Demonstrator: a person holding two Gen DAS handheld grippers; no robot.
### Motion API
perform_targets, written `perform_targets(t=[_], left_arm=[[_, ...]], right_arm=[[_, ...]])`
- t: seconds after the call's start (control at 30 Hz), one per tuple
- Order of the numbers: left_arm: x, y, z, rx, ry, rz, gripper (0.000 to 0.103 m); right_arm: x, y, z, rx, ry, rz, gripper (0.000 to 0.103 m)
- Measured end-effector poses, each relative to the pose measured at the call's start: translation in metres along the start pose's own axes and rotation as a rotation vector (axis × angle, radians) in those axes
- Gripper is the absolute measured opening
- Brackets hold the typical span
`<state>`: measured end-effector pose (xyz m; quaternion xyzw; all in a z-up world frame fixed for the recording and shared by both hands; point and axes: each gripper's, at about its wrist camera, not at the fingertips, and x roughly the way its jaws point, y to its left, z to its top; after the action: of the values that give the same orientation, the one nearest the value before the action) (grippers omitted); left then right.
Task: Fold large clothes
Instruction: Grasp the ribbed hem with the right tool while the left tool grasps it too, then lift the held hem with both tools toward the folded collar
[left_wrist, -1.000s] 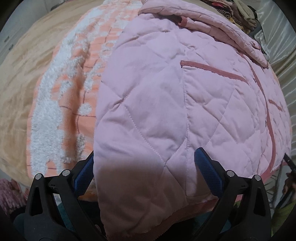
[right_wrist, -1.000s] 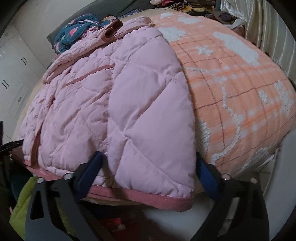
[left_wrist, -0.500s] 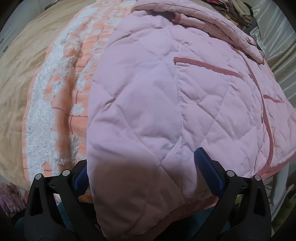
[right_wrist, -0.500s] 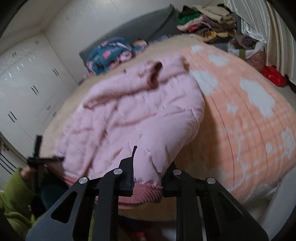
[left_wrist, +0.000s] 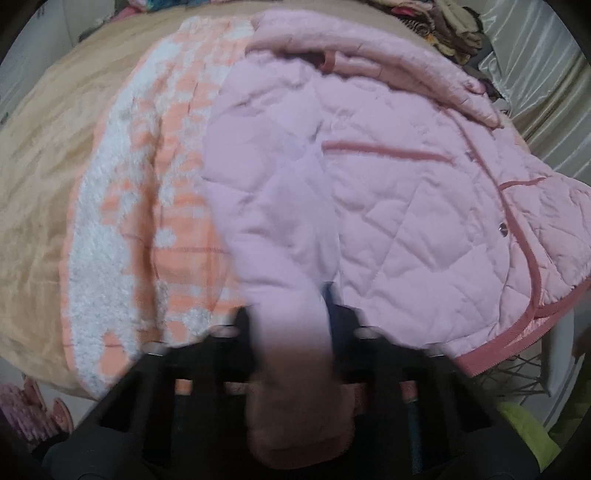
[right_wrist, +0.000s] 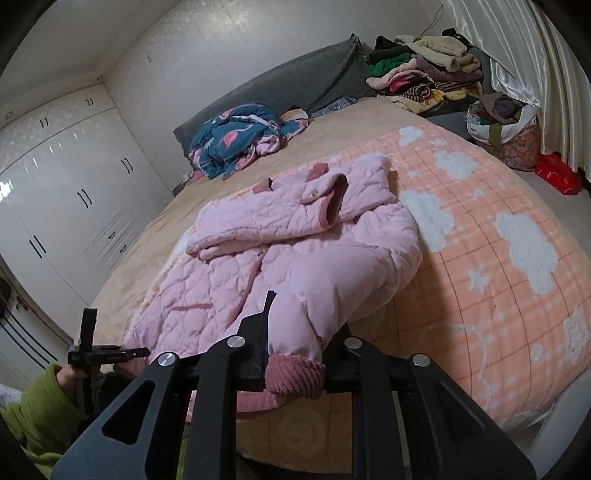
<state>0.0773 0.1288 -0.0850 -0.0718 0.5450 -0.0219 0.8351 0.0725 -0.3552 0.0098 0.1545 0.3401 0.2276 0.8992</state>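
A pink quilted jacket (right_wrist: 280, 240) lies on an orange-and-white blanket (right_wrist: 498, 277) on the bed, its sleeves folded across the upper part. My right gripper (right_wrist: 299, 343) is shut on the jacket's near corner by the dark pink ribbed hem and holds it up off the bed. In the left wrist view the jacket (left_wrist: 388, 192) fills the frame. My left gripper (left_wrist: 291, 317) is closing, with a bunched fold of the jacket's other near corner pinched between its jaws. That view is blurred. The left gripper (right_wrist: 99, 350) also shows at the bed's edge in the right wrist view.
A blue patterned quilt (right_wrist: 236, 136) lies by the grey headboard. A stack of clothes (right_wrist: 424, 70), a full bag (right_wrist: 502, 125) and a red bag (right_wrist: 557, 170) stand at the far right by the curtain. White wardrobes (right_wrist: 55, 192) line the left wall. A green sleeve (right_wrist: 33, 413) is at the lower left.
Both grippers went from open around the jacket's hem to shut on it. The right one closed first and rose, lifting its corner. The left one has just closed and risen slightly.
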Motion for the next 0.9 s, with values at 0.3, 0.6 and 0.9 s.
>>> perform_targets(t=[0.3, 0.6, 0.9], left_arm=[[-0.055, -0.011, 0.056, -0.01, -0.161, -0.082, 0.008], [-0.091, -0.017, 0.142, -0.082, -0.281, -0.135, 0.008], [-0.101, -0.006, 0.239, -0.175, -0.352, -0.161, 0.008]], right_arm=[[0.001, -0.004, 0.047, 0.049, -0.071, 0.061, 0.016], [0.017, -0.006, 0.13, 0.07, -0.147, 0.086, 0.016], [0.056, -0.027, 0.211, 0.129, -0.209, 0.065, 0.015]])
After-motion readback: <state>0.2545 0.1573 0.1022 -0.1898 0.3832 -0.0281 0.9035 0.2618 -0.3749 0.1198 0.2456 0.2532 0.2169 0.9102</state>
